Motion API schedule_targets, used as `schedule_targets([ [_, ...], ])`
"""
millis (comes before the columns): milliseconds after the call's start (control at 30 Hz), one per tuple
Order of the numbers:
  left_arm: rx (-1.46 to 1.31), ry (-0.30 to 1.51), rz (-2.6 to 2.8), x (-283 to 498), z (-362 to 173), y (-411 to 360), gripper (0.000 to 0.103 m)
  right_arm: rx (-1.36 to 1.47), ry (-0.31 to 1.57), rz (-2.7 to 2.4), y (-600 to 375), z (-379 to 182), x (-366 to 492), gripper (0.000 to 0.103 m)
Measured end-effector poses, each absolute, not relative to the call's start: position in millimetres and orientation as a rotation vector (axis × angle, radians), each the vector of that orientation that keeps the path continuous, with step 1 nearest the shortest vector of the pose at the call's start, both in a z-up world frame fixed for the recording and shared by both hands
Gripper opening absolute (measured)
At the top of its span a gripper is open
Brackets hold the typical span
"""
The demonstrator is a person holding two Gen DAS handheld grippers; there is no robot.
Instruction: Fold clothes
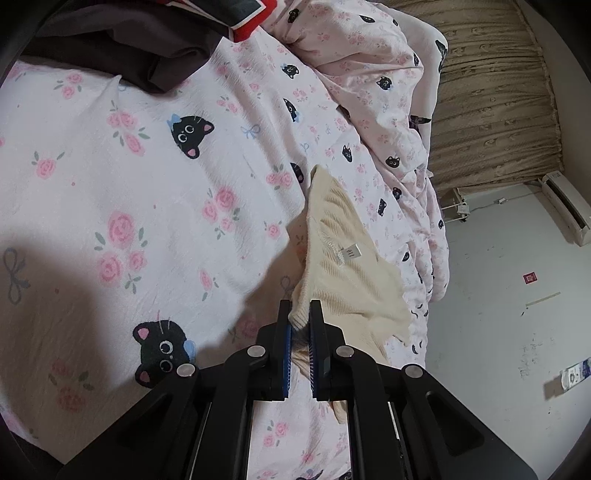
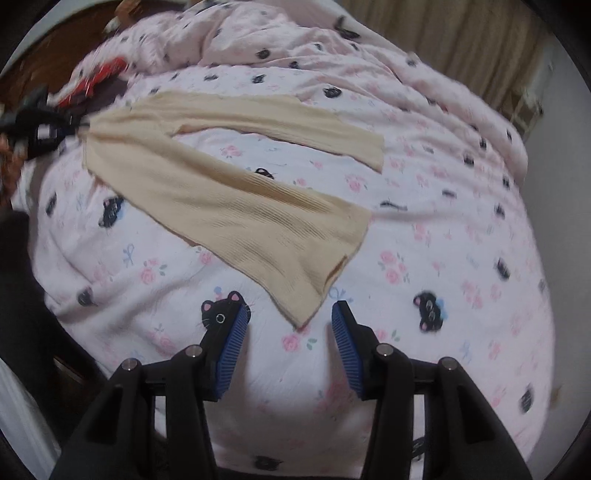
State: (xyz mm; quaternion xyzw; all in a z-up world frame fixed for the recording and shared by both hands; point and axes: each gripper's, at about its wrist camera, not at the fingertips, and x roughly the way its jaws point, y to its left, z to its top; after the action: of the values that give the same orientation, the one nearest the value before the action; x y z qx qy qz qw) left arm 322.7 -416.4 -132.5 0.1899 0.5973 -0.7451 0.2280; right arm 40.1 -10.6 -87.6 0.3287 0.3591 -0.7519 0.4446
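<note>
While the cream knit top [image 2: 236,206] lies spread across the bed, I see it best from my right wrist view: a ribbed body running toward my right claw, with one long sleeve [image 2: 280,122] stretched out flat beyond it, the two parts forming a V with bare bedding between them. Its lower corner [image 2: 301,317] points straight at the gap between my right fingers. My right claw [image 2: 290,317] stands at a middling width, its blue pads [image 2: 232,343] on either side of that corner but not pressing it; I hold nothing there. At the far end of the top, my left claw [image 1: 300,317] is clamped narrow on a bunched edge of the fabric, which sticks up between the blue pads [image 1: 286,350]. From that left view the knit [image 1: 343,258] rises away from the grip, and a small white tag [image 1: 351,253] shows at an inner seam. In the right view, that other claw [image 2: 40,125] appears as a dark blurred shape at the top's left end. Under everything is a pink sheet [image 1: 147,206] printed with roses and black cat faces, and a rumpled quilt [image 1: 362,74] of the same print is heaped behind. A dark garment [image 1: 122,48] and something red [image 1: 255,22] lie near the head of the bed. Beyond the bed hangs a tan curtain [image 1: 491,92], with pale floor [image 1: 498,332] beside the bed.
</note>
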Motion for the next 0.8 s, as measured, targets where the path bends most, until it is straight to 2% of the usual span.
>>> schedule_targets([
  [133,0.527,1.646,-2.054,319.8,-130.0,-417.5,0.006,0.613,1.169,-1.867,-30.4,-100.3,62.9,0.042],
  [200,0.527,1.646,-2.056,318.4,-129.2,-417.6,0.006,0.551,1.282,-1.855,-36.9,-109.6,68.8,0.027],
  [300,0.525,1.653,-2.051,318.3,-130.0,-417.5,0.006,0.520,1.386,-1.818,-42.3,-123.2,72.4,0.027],
  [367,0.525,1.656,-2.045,319.1,-131.1,-417.0,0.006,0.524,1.380,-1.810,-42.9,-124.9,71.2,0.023],
  [400,0.526,1.657,-2.042,319.5,-131.7,-416.9,0.006,0.544,1.363,-1.803,-42.8,-124.6,69.1,0.010],
  [433,0.526,1.659,-2.040,320.0,-132.4,-416.8,0.006,0.564,1.346,-1.798,-42.9,-123.9,66.9,0.003],
  [600,0.529,1.643,-2.044,324.8,-127.3,-416.6,0.006,0.604,1.248,-1.807,-34.9,-105.4,61.8,0.003],
  [800,0.539,1.637,-2.045,330.9,-115.3,-417.8,0.006,0.696,1.023,-1.781,-10.0,-66.0,44.6,0.003],
])
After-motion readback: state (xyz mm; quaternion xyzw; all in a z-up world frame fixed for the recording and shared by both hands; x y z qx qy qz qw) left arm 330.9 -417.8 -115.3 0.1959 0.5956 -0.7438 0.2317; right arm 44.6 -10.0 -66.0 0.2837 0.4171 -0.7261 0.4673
